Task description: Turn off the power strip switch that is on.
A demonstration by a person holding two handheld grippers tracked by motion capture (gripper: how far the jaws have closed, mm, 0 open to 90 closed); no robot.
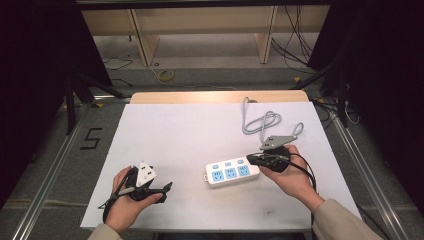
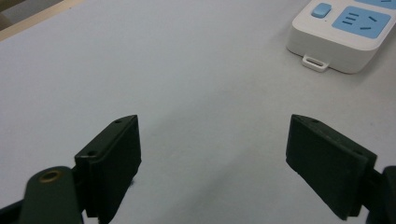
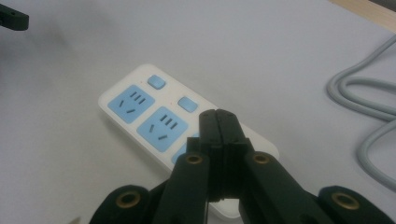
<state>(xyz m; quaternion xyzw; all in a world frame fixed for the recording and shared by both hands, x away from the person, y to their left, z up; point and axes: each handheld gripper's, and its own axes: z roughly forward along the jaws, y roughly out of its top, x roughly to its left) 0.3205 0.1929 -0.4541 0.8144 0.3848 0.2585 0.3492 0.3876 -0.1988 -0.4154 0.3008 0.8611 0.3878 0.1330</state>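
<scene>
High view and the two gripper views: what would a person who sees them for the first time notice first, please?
The eye goes first to the white power strip with light blue sockets, lying right of centre on the white table. The right gripper, jaws shut together, points at the strip's right end, above its third button. The left gripper waits open near the table's front left, and the grey cable curls behind the strip.
</scene>
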